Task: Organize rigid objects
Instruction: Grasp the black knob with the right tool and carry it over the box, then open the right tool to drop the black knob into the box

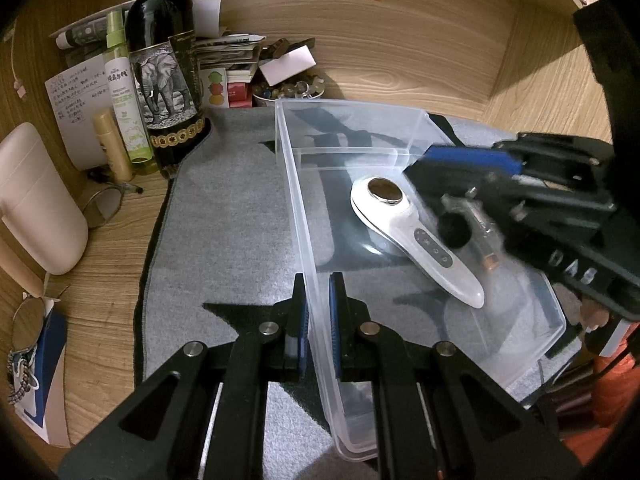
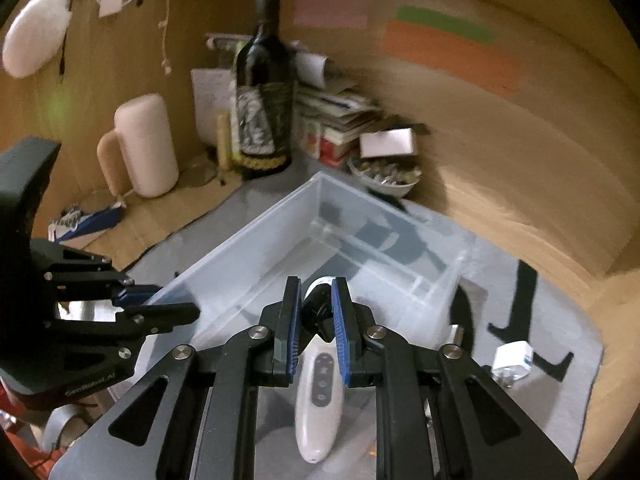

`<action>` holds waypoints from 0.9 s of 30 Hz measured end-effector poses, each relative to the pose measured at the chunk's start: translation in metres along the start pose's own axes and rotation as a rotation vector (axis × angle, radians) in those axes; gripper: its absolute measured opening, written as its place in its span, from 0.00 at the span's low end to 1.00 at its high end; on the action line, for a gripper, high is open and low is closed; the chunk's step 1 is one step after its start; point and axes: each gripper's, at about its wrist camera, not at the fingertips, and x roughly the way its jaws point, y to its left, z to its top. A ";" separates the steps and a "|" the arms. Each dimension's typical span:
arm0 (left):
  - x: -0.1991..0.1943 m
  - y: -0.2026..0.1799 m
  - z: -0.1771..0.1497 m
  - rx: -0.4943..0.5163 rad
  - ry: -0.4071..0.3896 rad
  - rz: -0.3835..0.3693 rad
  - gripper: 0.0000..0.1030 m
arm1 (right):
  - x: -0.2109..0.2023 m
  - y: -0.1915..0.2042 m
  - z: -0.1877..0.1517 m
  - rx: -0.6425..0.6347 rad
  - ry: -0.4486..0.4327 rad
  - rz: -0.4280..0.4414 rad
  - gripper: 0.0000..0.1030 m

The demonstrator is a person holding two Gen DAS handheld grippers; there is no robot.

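A clear plastic bin (image 1: 298, 216) stands on a grey mat (image 1: 224, 220). My left gripper (image 1: 319, 300) is shut on the bin's left wall. A white handheld device (image 1: 416, 236) with a round metal head and grey buttons lies inside the bin. In the right wrist view my right gripper (image 2: 316, 312) hangs over the bin (image 2: 256, 248) with its jaws a little apart. A small black object (image 2: 318, 304) sits between them; whether they grip it I cannot tell. The white device (image 2: 320, 396) lies below. The right gripper also shows in the left wrist view (image 1: 460, 208), blurred.
A dark wine bottle (image 1: 162, 64), a spray bottle (image 1: 124, 92), a cream tube (image 1: 112, 144), papers and a bowl of small items (image 1: 288, 90) crowd the back left. A pink container (image 1: 36, 200) stands left. A small white-and-metal part (image 2: 512, 360) lies on the mat right of the bin.
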 end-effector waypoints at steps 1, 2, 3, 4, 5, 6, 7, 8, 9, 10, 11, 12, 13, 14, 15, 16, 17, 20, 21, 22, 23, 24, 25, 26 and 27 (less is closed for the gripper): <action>0.000 0.000 0.000 0.000 0.000 0.000 0.09 | 0.003 0.002 0.000 -0.003 0.009 0.005 0.14; 0.000 0.000 0.000 0.000 0.000 -0.001 0.09 | 0.006 0.003 -0.001 -0.006 0.019 0.010 0.14; 0.000 0.000 0.000 -0.001 0.000 -0.001 0.09 | 0.009 0.004 -0.001 -0.009 0.031 0.016 0.14; 0.000 0.000 0.000 0.000 0.000 -0.002 0.09 | 0.012 0.006 -0.002 -0.011 0.044 0.022 0.14; 0.000 0.000 0.000 0.000 0.000 -0.002 0.09 | 0.014 0.007 -0.002 -0.013 0.054 0.026 0.14; 0.000 0.000 0.000 0.000 0.000 -0.002 0.09 | 0.017 0.008 -0.003 -0.014 0.066 0.030 0.14; 0.000 -0.001 0.000 0.000 -0.001 -0.002 0.09 | 0.020 0.008 -0.003 -0.013 0.077 0.033 0.14; 0.000 -0.001 0.000 0.000 -0.001 -0.002 0.09 | 0.022 0.008 -0.003 -0.012 0.087 0.036 0.14; 0.000 0.000 0.000 0.000 -0.001 -0.002 0.09 | 0.024 0.008 -0.004 -0.008 0.096 0.039 0.14; 0.000 0.000 0.000 -0.001 -0.001 -0.002 0.09 | 0.025 0.008 -0.004 -0.007 0.099 0.040 0.14; 0.000 0.000 0.000 0.000 0.000 -0.002 0.09 | 0.026 0.008 -0.004 -0.006 0.106 0.042 0.14; 0.000 0.000 0.000 0.000 0.000 -0.002 0.09 | 0.027 0.008 -0.004 -0.003 0.115 0.049 0.14; 0.000 0.000 0.000 -0.001 0.000 -0.002 0.09 | 0.027 0.008 -0.004 0.000 0.119 0.053 0.15; 0.000 0.000 0.000 0.000 0.000 -0.001 0.09 | 0.028 0.008 -0.004 0.002 0.123 0.056 0.17; 0.000 0.000 0.000 0.000 0.000 -0.002 0.09 | 0.028 0.007 -0.005 0.004 0.122 0.056 0.23; 0.000 0.000 0.000 0.000 0.000 -0.002 0.09 | 0.027 0.007 -0.005 0.005 0.115 0.052 0.29; 0.000 0.000 0.000 -0.001 0.000 -0.002 0.09 | 0.026 0.008 -0.005 0.006 0.110 0.047 0.32; 0.000 0.001 0.000 0.001 0.000 -0.002 0.09 | 0.020 0.006 -0.004 0.004 0.091 0.039 0.33; 0.000 0.001 0.000 0.000 0.000 -0.003 0.09 | 0.018 0.006 -0.004 0.003 0.085 0.034 0.34; 0.000 0.000 0.000 0.000 0.000 -0.002 0.09 | 0.016 0.005 -0.003 0.003 0.081 0.029 0.34; 0.000 0.001 0.000 0.000 0.000 -0.003 0.09 | 0.013 0.003 -0.002 0.003 0.073 0.023 0.35; 0.000 0.001 0.000 0.000 0.000 -0.003 0.09 | 0.011 0.002 -0.001 0.006 0.066 0.018 0.37; 0.000 0.001 0.000 0.001 0.000 -0.003 0.09 | 0.008 0.000 0.000 0.012 0.056 0.011 0.39; 0.000 0.001 0.000 0.001 -0.001 -0.003 0.09 | 0.005 -0.003 0.000 0.017 0.047 0.005 0.40; 0.000 0.001 0.000 0.001 -0.001 -0.003 0.09 | 0.001 -0.006 0.001 0.023 0.037 -0.001 0.41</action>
